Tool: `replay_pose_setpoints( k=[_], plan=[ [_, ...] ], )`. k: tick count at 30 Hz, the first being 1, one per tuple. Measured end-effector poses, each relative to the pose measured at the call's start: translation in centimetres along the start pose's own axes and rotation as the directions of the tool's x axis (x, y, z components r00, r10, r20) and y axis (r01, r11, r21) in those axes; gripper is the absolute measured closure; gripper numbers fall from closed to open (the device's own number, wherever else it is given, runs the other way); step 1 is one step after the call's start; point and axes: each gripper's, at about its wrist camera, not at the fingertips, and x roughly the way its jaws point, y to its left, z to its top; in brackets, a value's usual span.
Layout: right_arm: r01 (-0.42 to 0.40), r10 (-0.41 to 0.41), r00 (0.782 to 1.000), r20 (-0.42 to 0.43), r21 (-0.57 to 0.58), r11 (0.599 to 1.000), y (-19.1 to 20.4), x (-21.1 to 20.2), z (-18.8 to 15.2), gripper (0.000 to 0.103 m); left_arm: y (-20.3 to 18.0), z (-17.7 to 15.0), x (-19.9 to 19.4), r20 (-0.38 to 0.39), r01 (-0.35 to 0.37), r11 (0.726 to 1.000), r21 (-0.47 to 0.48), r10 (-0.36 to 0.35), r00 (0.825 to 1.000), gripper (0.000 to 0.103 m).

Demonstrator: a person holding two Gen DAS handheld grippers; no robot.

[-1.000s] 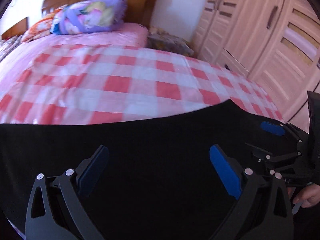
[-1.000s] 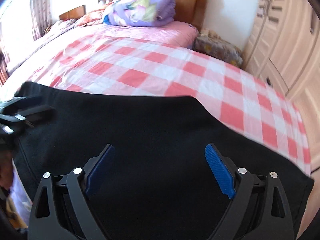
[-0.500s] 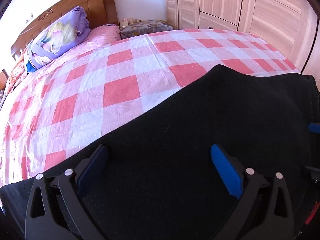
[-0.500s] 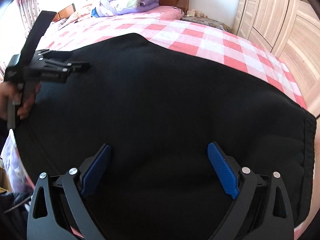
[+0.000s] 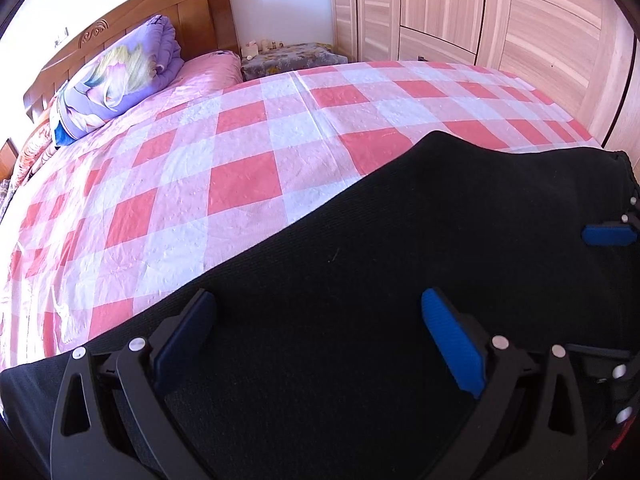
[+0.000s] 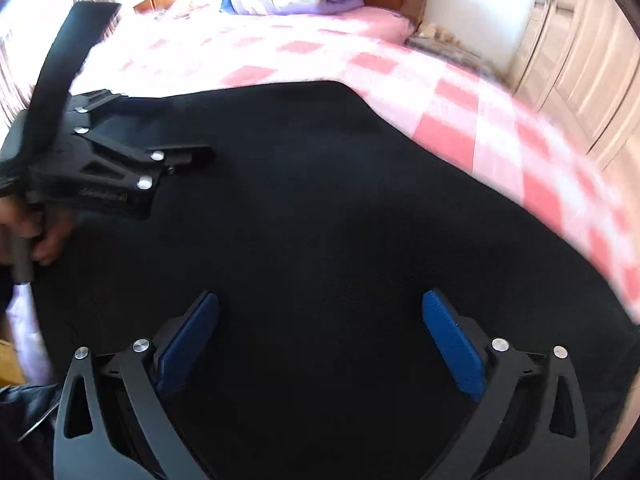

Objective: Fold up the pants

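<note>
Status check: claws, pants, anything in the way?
Left claw open over the black knit pants. Right claw opening, nothing gripped. Pants spread on red-checked bedsheet. Nothing in the way.

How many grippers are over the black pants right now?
2: the left gripper near the pants' edge on the checked sheet, the right gripper, jaws opening, over their middle.

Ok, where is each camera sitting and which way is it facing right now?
Left wrist: on the left tongs, looking down along their open blue pads across the black pants to the checked bedspread, headboard and wardrobe; the right tongs' pad shows at the right edge.
Right wrist: on the right tongs, jaws opening with nothing between them, over the pants; the left tongs and a hand show at left.
Shared: pants, bedspread, purple quilt.
</note>
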Motion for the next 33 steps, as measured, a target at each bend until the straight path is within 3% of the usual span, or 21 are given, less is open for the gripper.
replay_pose_setpoints(
  k=[4, 6, 7, 8, 10, 11, 13, 16, 18, 19, 21, 23, 27, 30, 31, 33],
  plan=[
    [0.006, -0.005, 1.0, -0.021, 0.037, 0.999, -2.5, -2.7, -2.7, 0.005, -0.1, 0.0, -0.1, 0.004, -0.01, 1.0, 0.006, 0.01, 1.0, 0.001],
    [-0.019, 0.015, 0.999, 0.04, 0.084, 0.996, -4.6, -5.1, -3.9, 0.005, -0.6, 0.3, -1.1, 0.027, -0.082, 0.997, 0.002, 0.082, 0.996, 0.002],
    [-0.034, 0.026, 0.998, 0.064, 0.114, 0.993, -5.6, -5.8, -4.2, 0.005, -0.8, 0.7, -1.9, 0.05, -0.085, 0.996, -0.022, 0.086, 0.995, 0.002],
    [-0.029, 0.015, 0.996, 0.09, 0.158, 0.987, -7.0, -6.5, -4.5, 0.005, -1.2, 1.5, -3.5, 0.097, -0.001, 0.997, -0.072, 0.008, 0.995, 0.002],
    [0.016, -0.037, 0.994, 0.106, 0.191, 0.981, -8.1, -6.8, -4.4, 0.005, -3.3, 3.5, -5.4, 0.147, 0.153, 0.983, -0.097, -0.138, 0.979, 0.002],
    [0.025, -0.046, 0.994, 0.104, 0.195, 0.981, -8.2, -6.6, -4.1, 0.005, -4.9, 4.4, -5.4, 0.136, 0.16, 0.985, -0.068, -0.15, 0.979, 0.002],
    [0.013, -0.033, 0.993, 0.11, 0.177, 0.984, -7.7, -6.1, -3.4, 0.005, -9.9, 5.9, -4.1, 0.078, 0.101, 0.991, 0.088, -0.108, 0.991, 0.002],
    [0.037, -0.045, 0.998, 0.054, 0.129, 0.991, -6.6, -4.4, -3.4, 0.005, -15.9, 6.2, -1.0, 0.024, 0.06, 0.962, 0.266, -0.069, 0.997, 0.002],
    [0.086, -0.084, 0.996, -0.021, 0.119, 0.989, -6.5, -2.8, -5.0, 0.004, -17.7, 6.1, 0.4, 0.009, 0.044, 0.952, 0.303, -0.049, 0.999, 0.002],
    [0.033, -0.038, 0.999, 0.028, 0.141, 0.99, -7.5, -3.2, -5.9, 0.004, -18.2, 6.0, 1.3, 0.011, 0.023, 0.949, 0.314, -0.027, 1.0, 0.001],
    [-0.009, 0.001, 0.999, 0.054, 0.141, 0.99, -8.3, -3.9, -7.4, 0.004, -17.4, 5.7, 1.9, 0.056, 0.052, 0.956, 0.288, -0.071, 0.996, 0.001],
    [-0.027, 0.018, 0.998, 0.065, 0.145, 0.989, -8.8, -4.9, -8.7, 0.004, -15.5, 6.3, 2.8, 0.009, 0.141, 0.969, 0.201, -0.146, 0.989, 0.001],
    [-0.004, -0.012, 0.996, 0.084, 0.189, 0.982, -8.2, -6.8, -8.5, 0.005, -15.7, 6.6, 3.2, 0.013, 0.126, 0.97, 0.206, -0.132, 0.991, 0.001],
    [-0.094, 0.064, 0.983, 0.174, 0.169, 0.981, -7.5, -8.3, -7.6, 0.005, -15.8, 6.6, 3.1, 0.016, 0.125, 0.972, 0.199, -0.131, 0.991, 0.001],
    [-0.093, 0.068, 0.985, 0.157, 0.157, 0.983, -7.3, -7.7, -7.5, 0.005, -15.8, 6.6, 3.1, 0.016, 0.125, 0.972, 0.199, -0.131, 0.991, 0.001],
    [0.002, -0.006, 0.999, 0.035, 0.102, 0.995, -6.8, -4.7, -7.9, 0.004, -15.7, 6.6, 3.1, 0.016, 0.126, 0.972, 0.199, -0.132, 0.991, 0.001]
  ],
)
